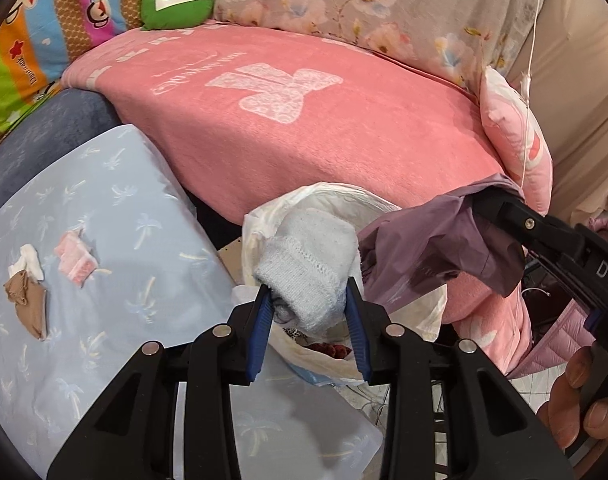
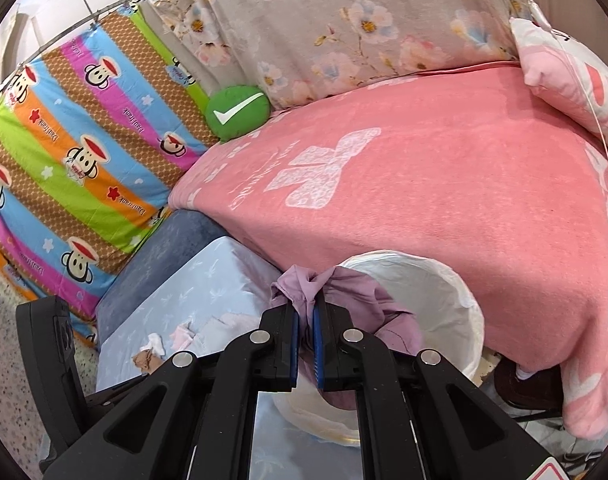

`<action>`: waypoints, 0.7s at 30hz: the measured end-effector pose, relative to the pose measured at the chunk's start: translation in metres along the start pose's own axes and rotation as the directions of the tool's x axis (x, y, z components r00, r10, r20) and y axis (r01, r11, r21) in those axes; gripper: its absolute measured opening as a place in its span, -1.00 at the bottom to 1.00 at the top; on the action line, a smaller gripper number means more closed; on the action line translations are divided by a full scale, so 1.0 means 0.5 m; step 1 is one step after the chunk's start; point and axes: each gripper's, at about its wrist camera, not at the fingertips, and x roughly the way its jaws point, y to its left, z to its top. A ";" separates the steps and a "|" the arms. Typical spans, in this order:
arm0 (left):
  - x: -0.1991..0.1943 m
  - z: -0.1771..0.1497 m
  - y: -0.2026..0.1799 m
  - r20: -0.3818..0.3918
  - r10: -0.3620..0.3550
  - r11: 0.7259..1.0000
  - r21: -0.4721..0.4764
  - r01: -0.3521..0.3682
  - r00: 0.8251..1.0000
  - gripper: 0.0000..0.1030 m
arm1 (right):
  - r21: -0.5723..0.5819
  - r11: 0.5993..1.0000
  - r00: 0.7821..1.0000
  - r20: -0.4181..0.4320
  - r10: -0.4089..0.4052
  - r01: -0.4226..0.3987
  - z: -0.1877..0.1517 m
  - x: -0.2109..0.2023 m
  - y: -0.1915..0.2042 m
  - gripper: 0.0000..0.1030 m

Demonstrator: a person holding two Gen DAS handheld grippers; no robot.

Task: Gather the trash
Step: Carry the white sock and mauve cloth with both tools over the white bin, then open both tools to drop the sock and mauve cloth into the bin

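My left gripper [image 1: 309, 300] is shut on a pale blue knitted sock [image 1: 310, 268] and holds it over the white-lined trash bin [image 1: 424, 312]. My right gripper [image 2: 306, 312] is shut on the purple bag [image 2: 368, 296], holding its edge up at the bin's [image 2: 436, 300] left rim; it also shows in the left wrist view [image 1: 440, 248], with the right gripper [image 1: 484, 196] at its upper right. On the light blue sheet [image 1: 84, 200] lie a brown crumpled piece [image 1: 28, 304], a white scrap [image 1: 26, 264] and a pink-white wrapper [image 1: 76, 258].
A pink blanket [image 1: 304, 120] covers the bed behind the bin. A green check-mark cushion [image 1: 176, 2], a striped cartoon sheet [image 2: 72, 152], a floral cover [image 2: 344, 28] and a pink pillow [image 1: 516, 140] lie around it. A thin white cord [image 1: 530, 60] hangs at right.
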 end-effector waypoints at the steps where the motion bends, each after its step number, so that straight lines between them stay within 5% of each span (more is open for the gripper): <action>1: 0.003 0.000 -0.004 -0.003 -0.002 1.000 0.004 0.002 1.000 -0.32 | 0.001 1.000 1.000 0.001 -0.002 0.002 0.001 0.001 -0.002 -0.89; 10: 0.022 -0.001 -0.013 -0.017 0.028 1.000 -0.003 -0.028 0.999 0.04 | 0.002 1.000 1.000 -0.011 -0.007 0.007 -0.005 0.013 -0.005 -0.77; 21: 0.031 -0.006 -0.006 -0.031 0.054 0.998 -0.023 -0.054 0.998 0.05 | -0.005 1.000 0.998 -0.060 -0.014 0.013 -0.023 0.040 -0.007 -0.67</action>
